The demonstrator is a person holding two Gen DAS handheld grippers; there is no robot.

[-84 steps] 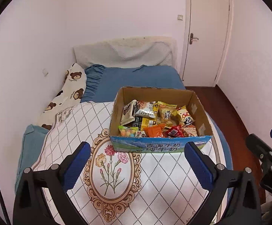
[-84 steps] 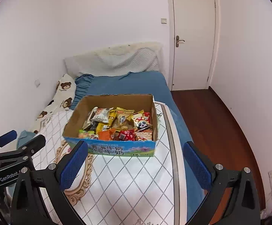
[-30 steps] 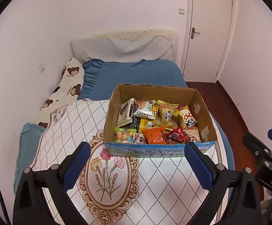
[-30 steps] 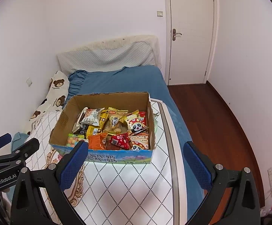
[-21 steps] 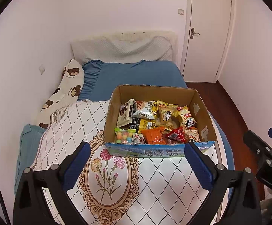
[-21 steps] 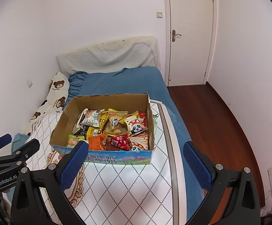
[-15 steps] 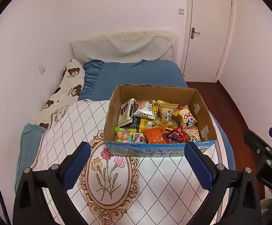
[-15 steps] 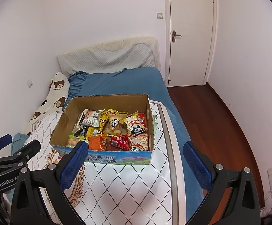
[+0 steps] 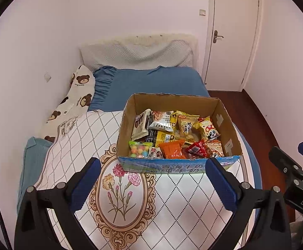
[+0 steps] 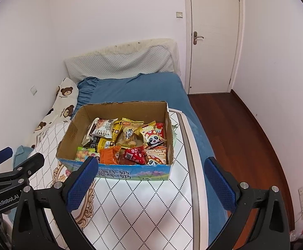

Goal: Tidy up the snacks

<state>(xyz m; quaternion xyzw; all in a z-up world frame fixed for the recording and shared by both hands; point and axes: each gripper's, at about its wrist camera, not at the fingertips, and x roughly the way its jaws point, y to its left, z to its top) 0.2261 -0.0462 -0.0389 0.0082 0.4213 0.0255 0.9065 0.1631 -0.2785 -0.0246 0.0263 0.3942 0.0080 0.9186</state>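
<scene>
Blue pads sit on the black fingers of both grippers, closest to us. The left gripper (image 9: 151, 184) has its fingers spread wide with nothing between them. The right gripper (image 10: 150, 182) is spread wide too, and it holds nothing. Both hang above a white cloth (image 9: 172, 204) with a diamond pattern and a gold frame of pink flowers. In the right view, the side of the left gripper reads "GenRobot.AI". In the left view, the right gripper shows the letters "DAS".

Just past the fingers, a cardboard box (image 9: 224, 123) sits on the cloth. Its blue front has big Chinese writing. The snacks (image 9: 172, 133) are all inside the box, in a heap. I can see a bag of round colourful candy (image 9: 140, 149), an orange packet (image 9: 172, 150), a red packet (image 9: 197, 149), and a packet with a panda face (image 9: 211, 130). Their small words are too tiny to read.

Behind the box is a blue bed sheet (image 9: 151, 83), a teddy bear pillow (image 9: 76, 98), a pale headboard cushion (image 9: 136, 52), and a white door (image 9: 232, 35).
</scene>
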